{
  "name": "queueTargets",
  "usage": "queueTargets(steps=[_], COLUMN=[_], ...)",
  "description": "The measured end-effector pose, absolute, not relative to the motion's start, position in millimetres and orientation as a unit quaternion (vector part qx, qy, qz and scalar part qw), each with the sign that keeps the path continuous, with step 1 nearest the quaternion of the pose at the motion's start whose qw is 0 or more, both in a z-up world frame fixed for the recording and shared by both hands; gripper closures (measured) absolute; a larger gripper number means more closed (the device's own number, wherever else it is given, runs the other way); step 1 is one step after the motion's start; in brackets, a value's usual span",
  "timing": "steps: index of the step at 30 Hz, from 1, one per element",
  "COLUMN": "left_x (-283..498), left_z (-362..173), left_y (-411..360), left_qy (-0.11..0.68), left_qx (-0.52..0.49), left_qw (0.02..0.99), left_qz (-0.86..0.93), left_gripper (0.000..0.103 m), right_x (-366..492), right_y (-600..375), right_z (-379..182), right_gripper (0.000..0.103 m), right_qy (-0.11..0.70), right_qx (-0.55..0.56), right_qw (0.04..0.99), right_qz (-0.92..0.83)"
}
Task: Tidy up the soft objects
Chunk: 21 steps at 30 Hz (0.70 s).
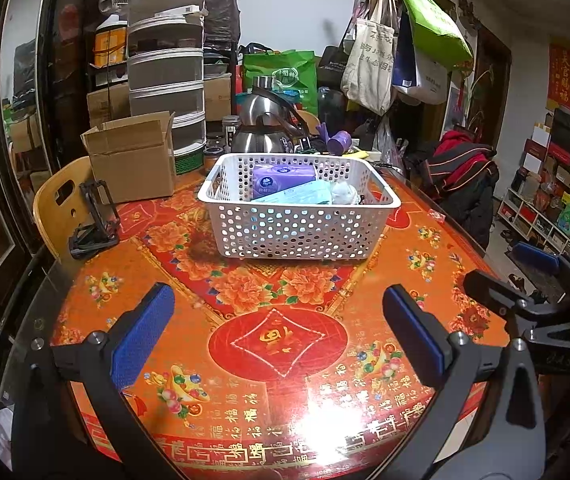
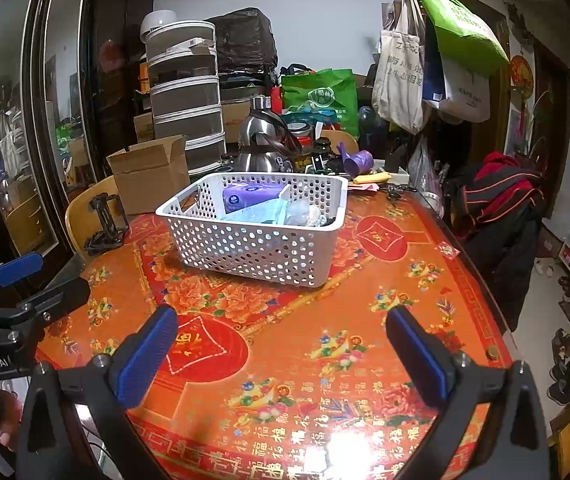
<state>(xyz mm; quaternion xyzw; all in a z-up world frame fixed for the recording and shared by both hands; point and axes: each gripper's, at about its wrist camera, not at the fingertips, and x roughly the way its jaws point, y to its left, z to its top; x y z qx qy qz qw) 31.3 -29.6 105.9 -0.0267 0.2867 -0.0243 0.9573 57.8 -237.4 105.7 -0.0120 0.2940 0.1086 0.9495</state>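
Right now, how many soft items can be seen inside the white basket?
3 in the white basket: a purple tissue pack at the back, a teal pack in front of it, and a whitish bundle to their right. More may lie hidden underneath.

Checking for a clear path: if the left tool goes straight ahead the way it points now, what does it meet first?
Probably the near wall of the white basket; the left tool is open with only bare tablecloth before it, though depth is unclear.

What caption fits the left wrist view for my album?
Open left tool above a red table, facing a white basket holding tissue packs.
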Motion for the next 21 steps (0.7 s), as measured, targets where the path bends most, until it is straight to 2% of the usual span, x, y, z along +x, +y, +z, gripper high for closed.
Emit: queueTargets(steps=[21], left_x=[29.9], left_z=[100.9], left_y=[-29.4], left_qy=[0.287], left_qx=[-0.026], left_qw=[0.957], left_qz=[-0.03], left_gripper=[0.0], right_x=[58.0], right_y=[-237.7], right_z=[102.9], right_gripper=[0.0], right_qy=[0.293], right_qx=[-0.017], right_qw=[0.95], right_qz=[0.107])
